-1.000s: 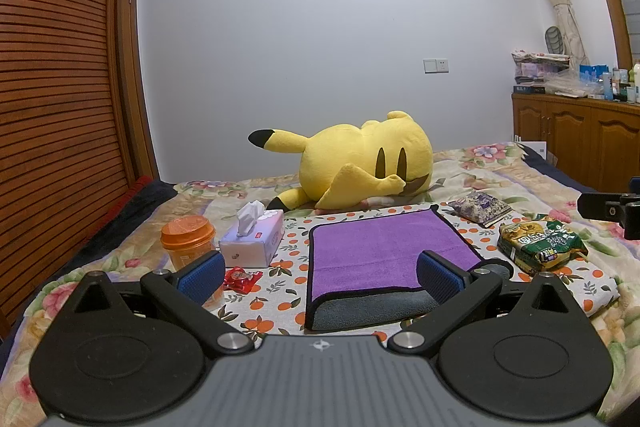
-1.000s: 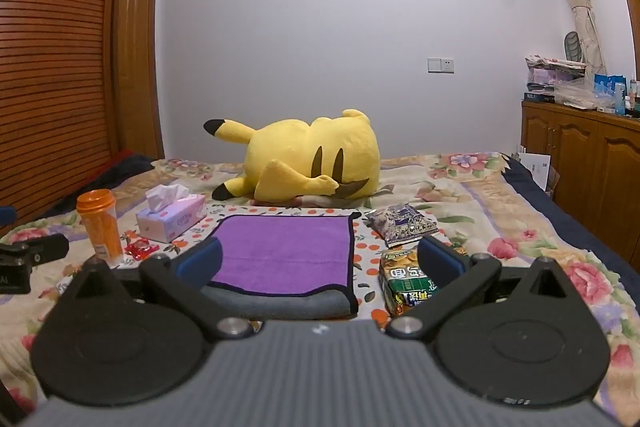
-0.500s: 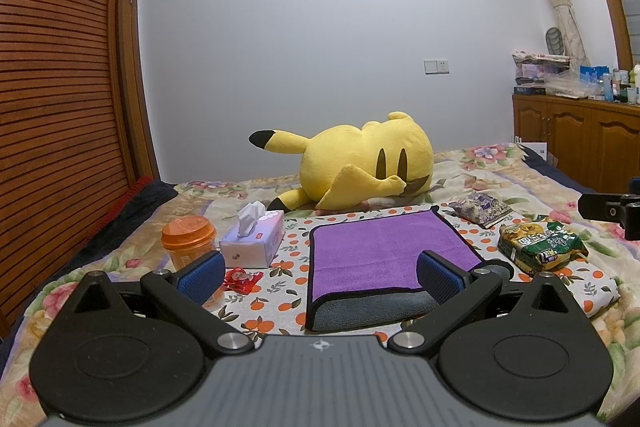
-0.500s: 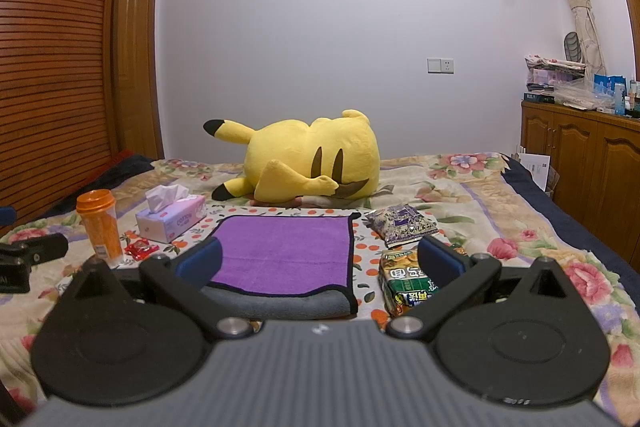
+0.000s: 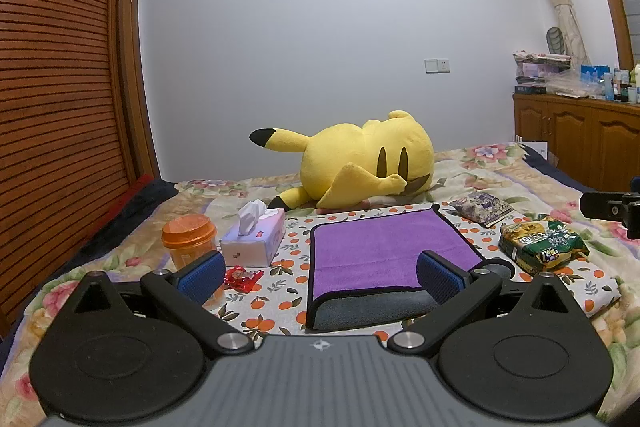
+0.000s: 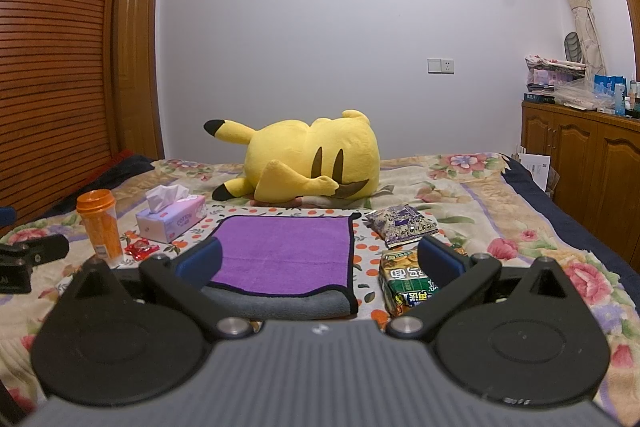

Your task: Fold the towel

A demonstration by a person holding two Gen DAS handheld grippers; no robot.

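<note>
A purple towel (image 5: pixel 384 251) with a black edge and a grey underside lies on an orange-dotted cloth on the bed; its near edge is turned over, showing grey. It also shows in the right wrist view (image 6: pixel 286 253). My left gripper (image 5: pixel 320 277) is open and empty, held just short of the towel's near edge. My right gripper (image 6: pixel 320 261) is open and empty, also short of the near edge, toward the towel's right side.
A yellow plush toy (image 5: pixel 360 167) lies behind the towel. An orange-lidded jar (image 5: pixel 188 241), a tissue box (image 5: pixel 254 237) and a red wrapper (image 5: pixel 240 277) sit to the left. Two snack bags (image 5: pixel 540 241) (image 5: pixel 482 207) lie to the right. A wooden cabinet (image 5: pixel 580 143) stands at the far right.
</note>
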